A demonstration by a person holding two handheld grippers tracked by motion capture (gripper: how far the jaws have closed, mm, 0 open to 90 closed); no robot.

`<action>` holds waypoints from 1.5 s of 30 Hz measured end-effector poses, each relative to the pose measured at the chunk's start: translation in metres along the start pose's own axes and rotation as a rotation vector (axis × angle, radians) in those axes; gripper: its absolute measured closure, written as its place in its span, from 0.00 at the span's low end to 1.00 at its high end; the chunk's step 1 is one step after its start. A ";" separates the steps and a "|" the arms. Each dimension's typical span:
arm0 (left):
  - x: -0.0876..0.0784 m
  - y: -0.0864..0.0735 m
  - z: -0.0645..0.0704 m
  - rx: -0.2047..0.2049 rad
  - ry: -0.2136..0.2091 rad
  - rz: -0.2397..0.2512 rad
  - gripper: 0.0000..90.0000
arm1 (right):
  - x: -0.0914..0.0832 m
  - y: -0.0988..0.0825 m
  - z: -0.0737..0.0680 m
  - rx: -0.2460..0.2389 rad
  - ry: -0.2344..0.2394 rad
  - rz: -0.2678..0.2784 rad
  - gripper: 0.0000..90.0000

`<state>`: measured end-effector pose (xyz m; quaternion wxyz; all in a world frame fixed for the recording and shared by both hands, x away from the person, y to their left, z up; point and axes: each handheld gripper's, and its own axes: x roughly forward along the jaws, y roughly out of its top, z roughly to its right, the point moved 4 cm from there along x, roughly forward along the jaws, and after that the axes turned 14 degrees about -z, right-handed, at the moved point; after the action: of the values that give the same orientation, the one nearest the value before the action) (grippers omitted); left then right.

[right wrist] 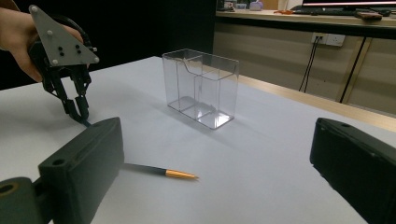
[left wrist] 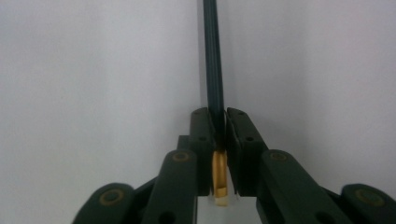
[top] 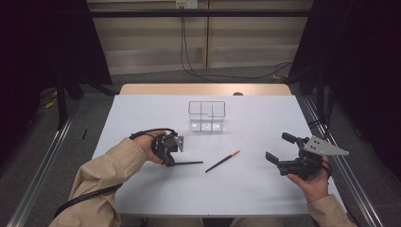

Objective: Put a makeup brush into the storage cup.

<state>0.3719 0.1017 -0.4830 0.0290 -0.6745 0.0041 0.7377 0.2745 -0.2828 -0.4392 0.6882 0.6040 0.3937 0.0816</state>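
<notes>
Your left gripper (top: pixel 176 163) clamps the dark pen (top: pixel 189 163) at one end; its long axis runs rightward, while the clear organizer (top: pixel 207 116) stands beyond it.

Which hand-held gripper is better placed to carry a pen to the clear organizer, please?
Left: the left hand-held gripper is shut on the dark pen; the right hand-held gripper is open, away from the orange-tipped pen.

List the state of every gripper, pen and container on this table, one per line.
left gripper: shut on the dark pen, tip down at the table.
dark pen: clamped at one end, lying low along the table.
orange-tipped pen: lying flat, untouched.
clear organizer: upright, empty.
right gripper: open, holding nothing.
</notes>
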 end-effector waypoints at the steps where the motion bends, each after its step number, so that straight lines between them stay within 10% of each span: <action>1: 0.000 0.000 0.000 -0.014 -0.005 -0.001 0.93 | 0.000 0.000 0.000 0.001 0.002 -0.001 0.03; 26: 0.000 0.006 0.001 -0.062 -0.013 -0.063 0.92 | 0.002 0.000 -0.001 -0.002 0.004 -0.006 0.03; 45: -0.010 0.006 0.001 -0.121 -0.041 0.011 0.93 | 0.003 -0.001 -0.001 -0.004 0.007 -0.013 0.03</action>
<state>0.3715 0.0951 -0.4734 -0.0161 -0.6600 -0.0374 0.7502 0.2753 -0.2804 -0.4414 0.6885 0.5998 0.3997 0.0800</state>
